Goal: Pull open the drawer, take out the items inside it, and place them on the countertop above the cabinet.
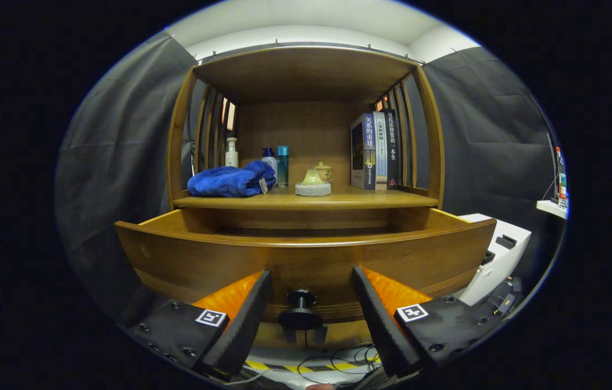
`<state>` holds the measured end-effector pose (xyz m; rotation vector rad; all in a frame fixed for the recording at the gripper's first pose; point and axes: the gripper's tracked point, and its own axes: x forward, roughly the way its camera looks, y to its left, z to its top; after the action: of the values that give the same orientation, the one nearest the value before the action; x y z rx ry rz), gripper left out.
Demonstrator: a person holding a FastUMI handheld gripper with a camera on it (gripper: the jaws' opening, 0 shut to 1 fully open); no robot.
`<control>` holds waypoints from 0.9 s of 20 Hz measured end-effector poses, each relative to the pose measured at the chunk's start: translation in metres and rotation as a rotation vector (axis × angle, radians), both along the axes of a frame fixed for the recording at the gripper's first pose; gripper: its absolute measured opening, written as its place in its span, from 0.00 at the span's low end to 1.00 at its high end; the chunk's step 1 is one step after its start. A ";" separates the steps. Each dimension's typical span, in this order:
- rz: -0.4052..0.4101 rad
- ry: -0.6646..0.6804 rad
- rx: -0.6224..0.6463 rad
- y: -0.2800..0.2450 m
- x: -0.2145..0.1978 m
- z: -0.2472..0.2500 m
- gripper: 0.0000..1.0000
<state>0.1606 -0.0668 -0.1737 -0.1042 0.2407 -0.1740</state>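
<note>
The wooden drawer (306,254) stands pulled out toward me, its curved front just ahead of my fingers. Its dark round knob (300,311) sits in the gap between my fingers, touched by neither. My gripper (311,284) is open. The drawer's inside is hidden behind its front wall. Above it lies the wooden countertop (392,201), carrying a folded blue towel (230,180), a white bottle (231,153), two blue bottles (277,164), a small yellowish teapot set (314,180) and several upright books (376,150).
A slatted wooden hutch (306,73) roofs the countertop. A white machine (501,254) stands to the right of the drawer. Cables and yellow-black tape (333,366) lie on the floor below the knob. Dark cloth walls close both sides.
</note>
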 end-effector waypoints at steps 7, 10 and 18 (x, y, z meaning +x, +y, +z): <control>0.001 -0.002 -0.007 -0.007 0.047 -0.004 0.98; -0.002 0.000 0.002 -0.010 0.067 -0.005 0.99; -0.001 -0.009 -0.004 -0.017 0.113 -0.009 0.99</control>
<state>0.2736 -0.0839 -0.1830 -0.1071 0.2311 -0.1761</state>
